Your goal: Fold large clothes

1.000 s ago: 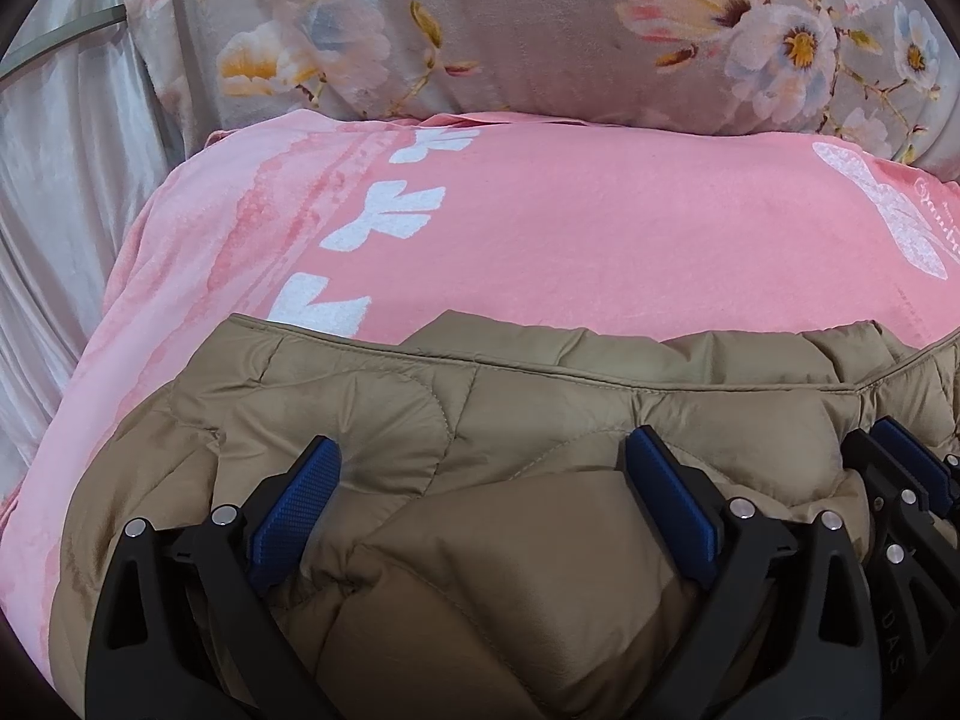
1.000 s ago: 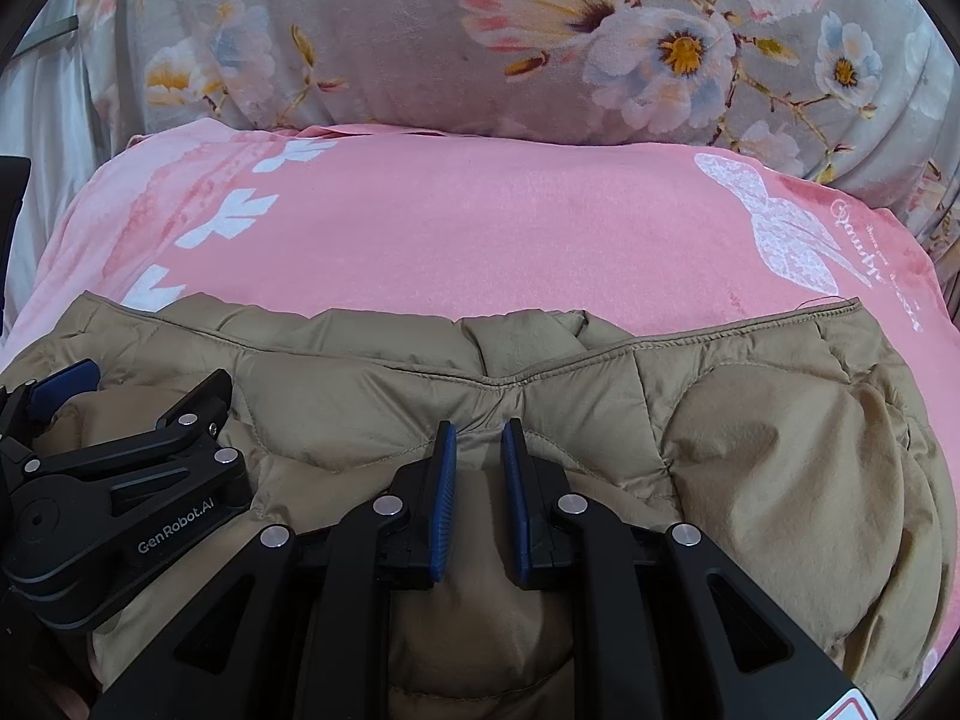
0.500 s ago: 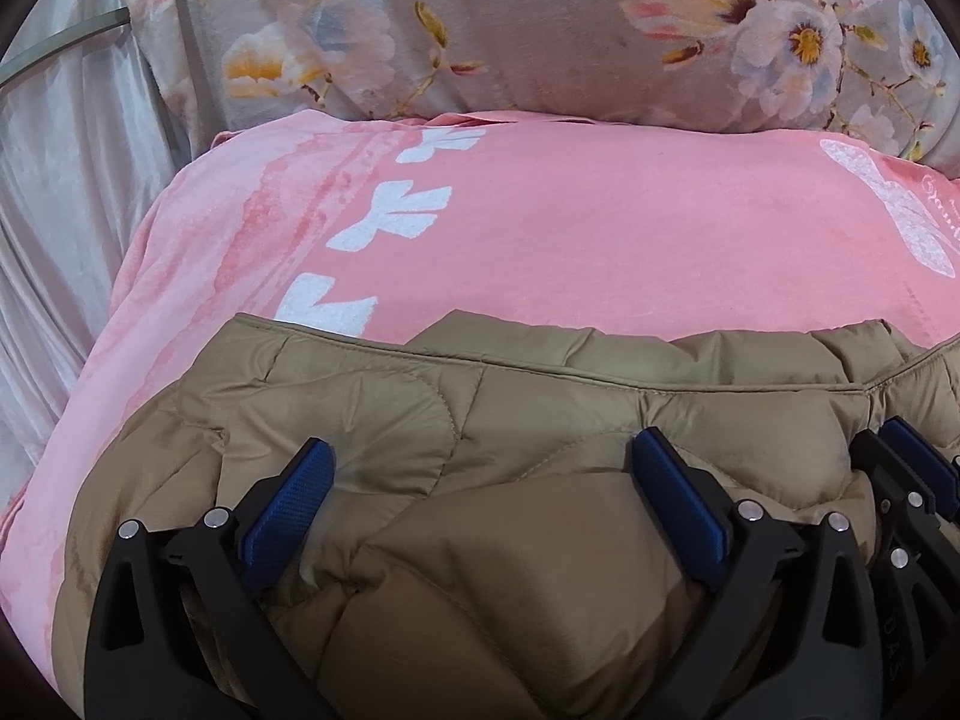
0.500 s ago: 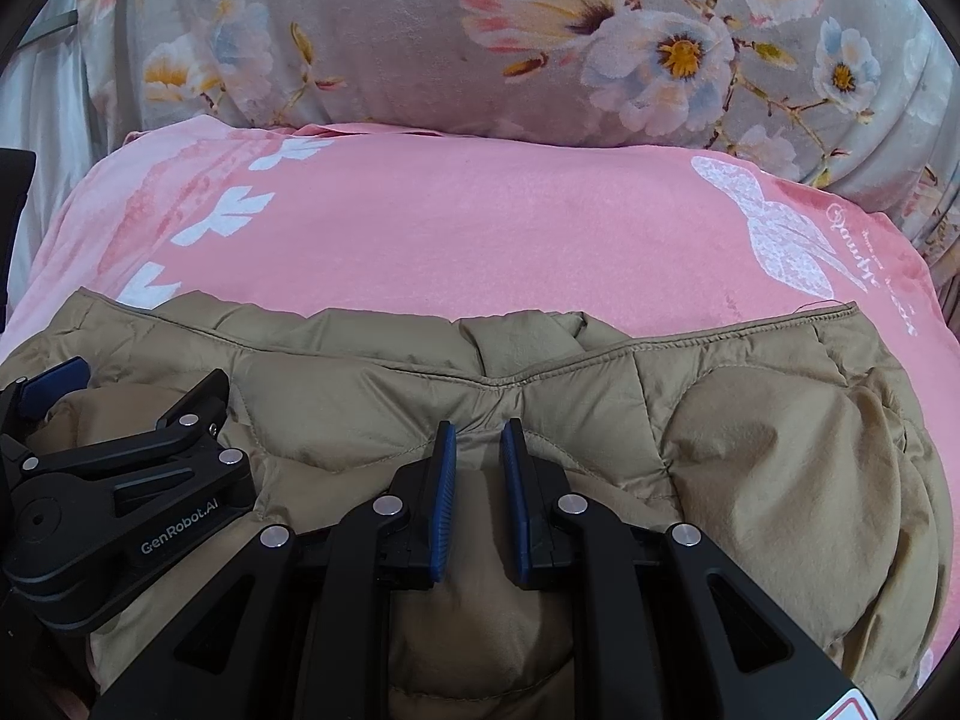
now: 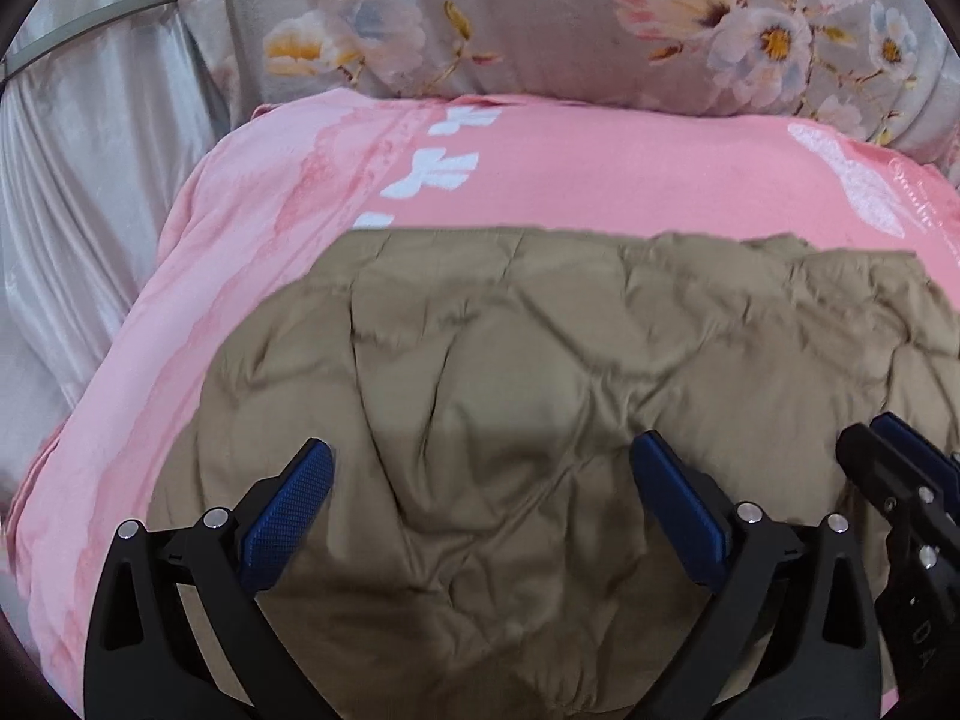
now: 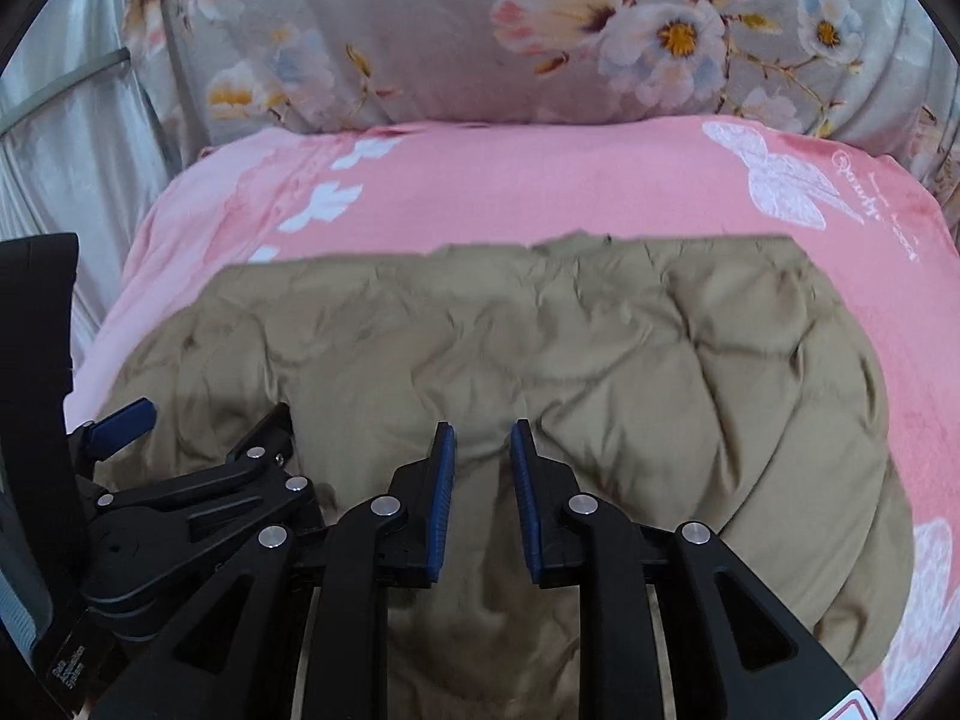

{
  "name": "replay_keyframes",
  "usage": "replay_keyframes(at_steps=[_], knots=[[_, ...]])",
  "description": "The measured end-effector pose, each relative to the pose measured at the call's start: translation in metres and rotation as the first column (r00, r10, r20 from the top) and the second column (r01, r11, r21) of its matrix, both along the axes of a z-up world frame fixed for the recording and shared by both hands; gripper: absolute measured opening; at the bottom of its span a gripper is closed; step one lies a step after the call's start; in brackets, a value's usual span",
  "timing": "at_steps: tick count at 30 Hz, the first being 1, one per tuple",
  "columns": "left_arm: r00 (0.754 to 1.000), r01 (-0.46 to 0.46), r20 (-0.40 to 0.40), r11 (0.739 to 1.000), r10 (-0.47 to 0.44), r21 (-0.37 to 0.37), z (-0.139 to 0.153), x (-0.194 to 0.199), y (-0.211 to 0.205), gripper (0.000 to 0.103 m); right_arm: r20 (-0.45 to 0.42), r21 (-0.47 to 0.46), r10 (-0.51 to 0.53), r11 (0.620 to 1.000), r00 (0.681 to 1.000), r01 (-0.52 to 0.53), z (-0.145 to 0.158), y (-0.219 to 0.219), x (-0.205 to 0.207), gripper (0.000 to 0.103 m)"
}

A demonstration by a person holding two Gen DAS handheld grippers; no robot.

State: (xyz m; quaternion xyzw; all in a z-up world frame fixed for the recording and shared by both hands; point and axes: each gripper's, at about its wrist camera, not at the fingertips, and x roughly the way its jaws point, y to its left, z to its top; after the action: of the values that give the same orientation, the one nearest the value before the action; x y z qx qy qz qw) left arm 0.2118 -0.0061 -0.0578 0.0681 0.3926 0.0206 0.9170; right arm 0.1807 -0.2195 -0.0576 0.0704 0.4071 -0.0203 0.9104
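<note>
Left gripper (image 5: pixel 480 498) jaws wide, right gripper (image 6: pixel 483 468) jaws opening, seemingly off jacket (image 6: pixel 660 372)

White cursive script runs beside the butterfly print on the pink blanket (image 6: pixel 540 192), at the right of the right wrist view; too small to read. Small white lettering on the left hand-held gripper (image 6: pixel 198 438), lower left, is also illegible.

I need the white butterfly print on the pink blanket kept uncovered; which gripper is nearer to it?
Right. The right gripper sits over the tan jacket's middle, its jaws opening, the butterfly print beyond, to its right. The left gripper is further left.
</note>
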Motion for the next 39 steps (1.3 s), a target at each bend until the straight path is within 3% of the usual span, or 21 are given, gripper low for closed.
replay_keyframes(at_steps=[14,17,22,24,30,34,39], knots=[[0.999,-0.030,0.035,0.999,0.030,0.012,-0.022,-0.010,0.001,0.098,-0.014,-0.126,-0.029,0.992,0.999,0.027,-0.026,0.025,-0.008,0.021],[0.999,-0.039,0.010,0.998,0.039,-0.052,-0.016,-0.023,0.011,0.098,-0.013,-0.132,-0.026,0.991,1.000,0.024,-0.025,0.026,-0.010,0.020],[0.999,-0.039,-0.011,0.989,0.037,-0.145,-0.003,-0.068,0.053,0.098,-0.014,-0.031,-0.015,0.999,1.000,0.015,-0.007,0.019,-0.037,0.020],[0.997,-0.080,-0.025,0.982,0.077,-0.174,-0.001,-0.084,0.079,0.098,-0.005,-0.010,0.006,1.000,1.000,-0.006,-0.002,0.022,-0.052,0.021],[0.976,-0.205,-0.147,0.911,0.162,-0.358,-0.027,-0.106,0.154,0.098,-0.017,-0.050,0.037,0.998,0.999,-0.037,-0.011,0.041,-0.085,0.021],[0.973,-0.215,-0.180,0.857,0.146,-0.467,-0.042,-0.102,0.161,0.098,-0.031,-0.069,0.047,0.996,0.998,-0.049,-0.019,0.044,-0.089,0.021],[0.982,-0.174,-0.155,0.831,0.107,-0.529,-0.048,-0.084,0.150,0.098,-0.045,0.047,0.048,0.998,0.998,-0.046,-0.028,0.029,-0.085,0.021]])
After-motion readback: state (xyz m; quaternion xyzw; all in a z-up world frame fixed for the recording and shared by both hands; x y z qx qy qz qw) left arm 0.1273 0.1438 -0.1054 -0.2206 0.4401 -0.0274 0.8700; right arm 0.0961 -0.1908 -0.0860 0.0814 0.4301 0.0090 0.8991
